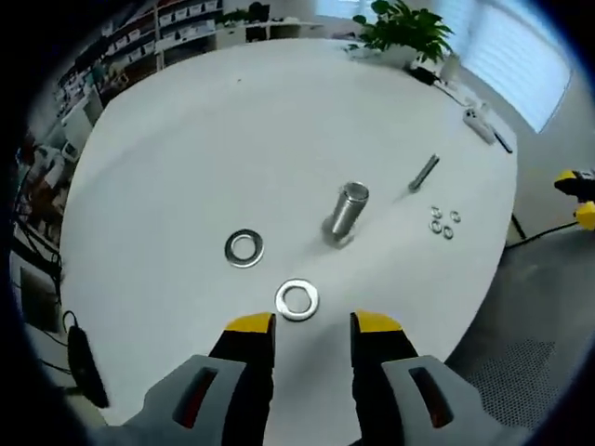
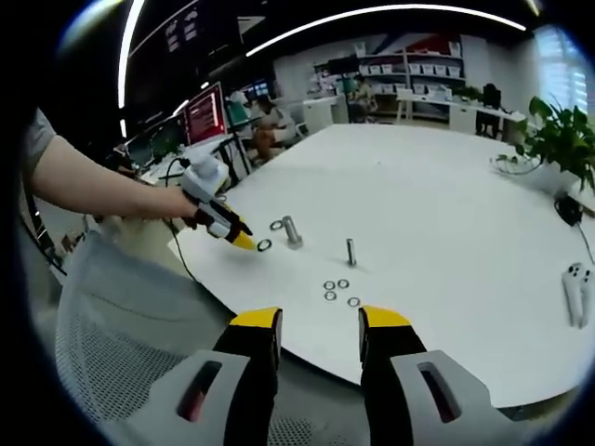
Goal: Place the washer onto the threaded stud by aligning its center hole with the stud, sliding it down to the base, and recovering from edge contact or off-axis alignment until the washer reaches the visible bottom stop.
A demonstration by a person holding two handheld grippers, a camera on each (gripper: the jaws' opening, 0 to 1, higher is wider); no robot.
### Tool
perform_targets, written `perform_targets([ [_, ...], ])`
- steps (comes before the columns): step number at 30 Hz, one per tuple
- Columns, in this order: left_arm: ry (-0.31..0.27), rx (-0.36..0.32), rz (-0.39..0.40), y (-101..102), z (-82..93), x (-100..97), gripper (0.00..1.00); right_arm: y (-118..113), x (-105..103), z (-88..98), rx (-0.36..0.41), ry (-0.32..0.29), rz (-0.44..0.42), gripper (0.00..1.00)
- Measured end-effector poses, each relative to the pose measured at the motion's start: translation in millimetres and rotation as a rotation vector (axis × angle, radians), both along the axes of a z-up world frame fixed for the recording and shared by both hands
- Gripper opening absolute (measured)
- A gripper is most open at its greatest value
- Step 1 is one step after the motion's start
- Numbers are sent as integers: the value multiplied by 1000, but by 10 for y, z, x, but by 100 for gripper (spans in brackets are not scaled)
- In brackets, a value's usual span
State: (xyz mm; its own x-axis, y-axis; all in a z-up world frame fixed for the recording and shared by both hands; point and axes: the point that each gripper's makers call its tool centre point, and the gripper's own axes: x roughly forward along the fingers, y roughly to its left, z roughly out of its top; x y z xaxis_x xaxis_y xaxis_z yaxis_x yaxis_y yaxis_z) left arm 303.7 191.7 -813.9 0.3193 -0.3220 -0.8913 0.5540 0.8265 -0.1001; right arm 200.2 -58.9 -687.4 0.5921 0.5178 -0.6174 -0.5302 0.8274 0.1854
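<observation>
On the white table (image 1: 186, 149), left gripper view: two big washers lie flat — nearer washer (image 1: 297, 299) just ahead of the left tongs (image 1: 312, 323), second washer (image 1: 244, 248) a bit further off to the left. Threaded stud (image 1: 348, 211) stands upright beyond them, nothing on it, apart from both washers. Left tongs open, yellow tips spread, holding nothing, hovering near the nearer washer. Further right a small bolt (image 1: 423, 173) lies on the table, with a cluster of small rings (image 1: 442, 223) near it. Potted plant (image 1: 402, 28) at the far edge.

Right gripper view — right tongs (image 2: 319, 327) open and empty, off the table edge, well apart from the parts. From here the left tongs (image 2: 244, 242) are held in a person's hand (image 2: 191, 216), yellow tips down beside a washer (image 2: 265, 245), stud (image 2: 291, 230) just past it. A white controller (image 2: 578, 290) sits at the far right of the table.
</observation>
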Motion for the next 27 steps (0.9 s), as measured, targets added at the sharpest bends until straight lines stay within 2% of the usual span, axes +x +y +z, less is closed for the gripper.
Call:
perform_targets([
  [5, 20, 20, -6, 21, -90, 99, 30, -19, 6, 3, -1, -1, -10, 35],
  [10, 28, 50, -52, -25, -125, 114, 30, -46, 18, -1, -3, 0, -25, 35],
  [20, 74, 90, -68, 5, -234, 91, 28, -62, 29, 7, 2, -4, -35, 35],
  [21, 57, 92, -78, 3, -218, 114, 27, -57, 26, 2, -1, -3, -31, 35],
  [24, 61, 87, -77, -25, -219, 135, 27, -56, 23, -2, -5, -2, -28, 35],
  [27, 52, 158, -154, 3, -232, 149, 23, -62, 30, 0, -2, -3, -32, 35],
])
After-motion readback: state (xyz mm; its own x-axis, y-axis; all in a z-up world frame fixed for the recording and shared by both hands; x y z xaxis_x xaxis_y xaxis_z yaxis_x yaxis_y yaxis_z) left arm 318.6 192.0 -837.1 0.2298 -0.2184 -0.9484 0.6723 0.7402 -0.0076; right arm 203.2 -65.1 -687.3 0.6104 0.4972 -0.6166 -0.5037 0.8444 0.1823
